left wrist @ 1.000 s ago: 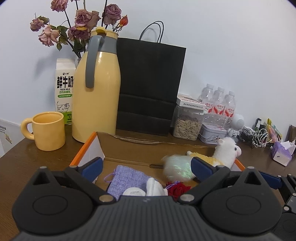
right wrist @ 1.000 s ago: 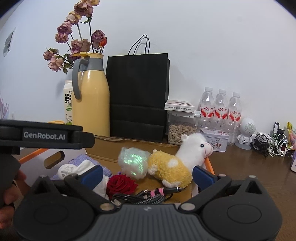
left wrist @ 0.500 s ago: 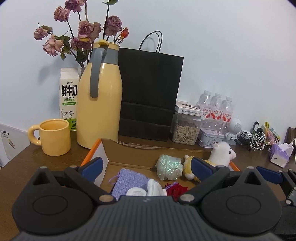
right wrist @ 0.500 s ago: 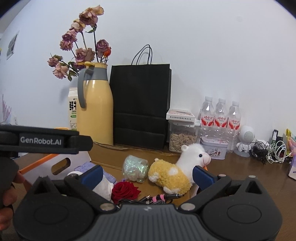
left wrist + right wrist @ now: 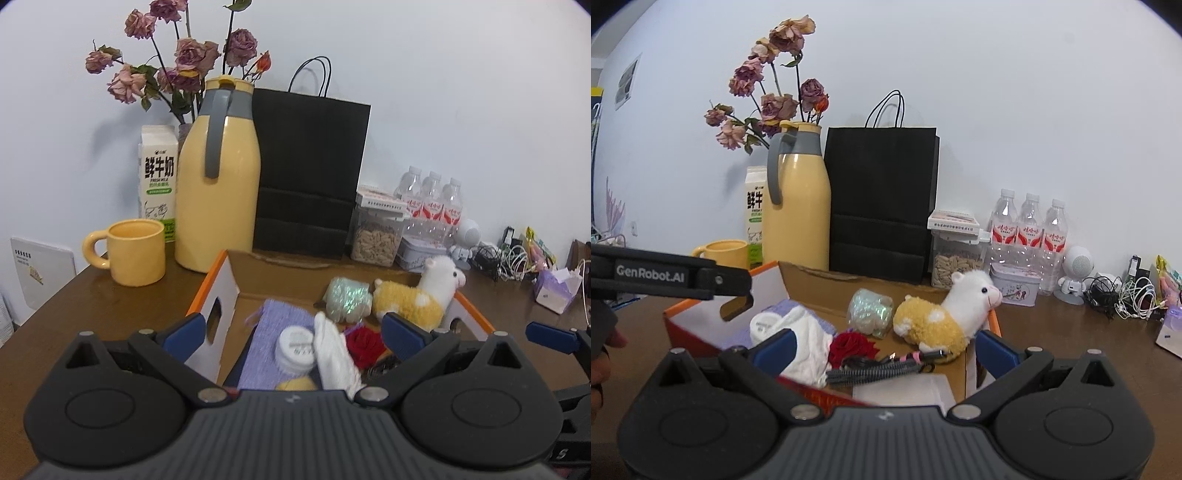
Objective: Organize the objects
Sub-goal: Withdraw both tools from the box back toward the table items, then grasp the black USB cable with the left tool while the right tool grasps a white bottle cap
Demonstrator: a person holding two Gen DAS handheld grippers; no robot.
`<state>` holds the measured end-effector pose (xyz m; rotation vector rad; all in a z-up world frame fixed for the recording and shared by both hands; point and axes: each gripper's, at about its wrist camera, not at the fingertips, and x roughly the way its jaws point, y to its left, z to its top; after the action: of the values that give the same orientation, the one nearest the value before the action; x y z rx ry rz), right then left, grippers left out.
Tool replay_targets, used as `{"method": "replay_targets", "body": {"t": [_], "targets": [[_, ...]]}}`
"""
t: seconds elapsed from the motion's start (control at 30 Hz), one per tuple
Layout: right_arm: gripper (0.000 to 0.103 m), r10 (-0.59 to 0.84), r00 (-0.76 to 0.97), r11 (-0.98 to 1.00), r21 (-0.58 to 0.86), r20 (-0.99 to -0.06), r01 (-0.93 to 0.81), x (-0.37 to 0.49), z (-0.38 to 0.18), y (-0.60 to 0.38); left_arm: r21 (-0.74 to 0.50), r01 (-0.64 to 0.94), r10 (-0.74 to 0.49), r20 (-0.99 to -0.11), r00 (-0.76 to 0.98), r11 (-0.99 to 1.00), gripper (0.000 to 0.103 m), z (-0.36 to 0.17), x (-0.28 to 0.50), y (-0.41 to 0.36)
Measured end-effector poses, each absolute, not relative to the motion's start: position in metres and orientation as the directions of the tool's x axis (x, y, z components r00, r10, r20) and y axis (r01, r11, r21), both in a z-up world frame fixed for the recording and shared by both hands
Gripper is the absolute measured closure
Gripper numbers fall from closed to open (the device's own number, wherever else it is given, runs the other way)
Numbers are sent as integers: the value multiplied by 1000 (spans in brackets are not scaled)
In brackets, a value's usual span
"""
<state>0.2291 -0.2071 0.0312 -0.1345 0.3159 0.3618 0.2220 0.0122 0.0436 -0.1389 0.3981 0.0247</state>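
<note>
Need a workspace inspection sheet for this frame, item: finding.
Surface: brown table, crowded along the wall.
Job's things: open cardboard box holding alpaca plush, red rose, purple pouch, white cloth.
Clutter: yellow jug, mug, milk carton, black bag, water bottles.
Grippers: left tongs, right tongs open, empty.
Cables: tangle far right; braided cable in box.
Surroundings: white wall.

Both grippers, left gripper and right gripper: black ribbed housing, two round discs, silver screws, blue finger pads; white "GenRobot.AI" lettering on left unit's side.
</note>
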Motion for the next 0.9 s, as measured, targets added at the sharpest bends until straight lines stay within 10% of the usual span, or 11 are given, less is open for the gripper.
{"method": "replay_targets", "body": {"t": [0.9], "targets": [[0,311,819,925,-42,-483,-377,193,-10,-242,-10,181,-148,-624,768,983,11,-21,148,-21]]}}
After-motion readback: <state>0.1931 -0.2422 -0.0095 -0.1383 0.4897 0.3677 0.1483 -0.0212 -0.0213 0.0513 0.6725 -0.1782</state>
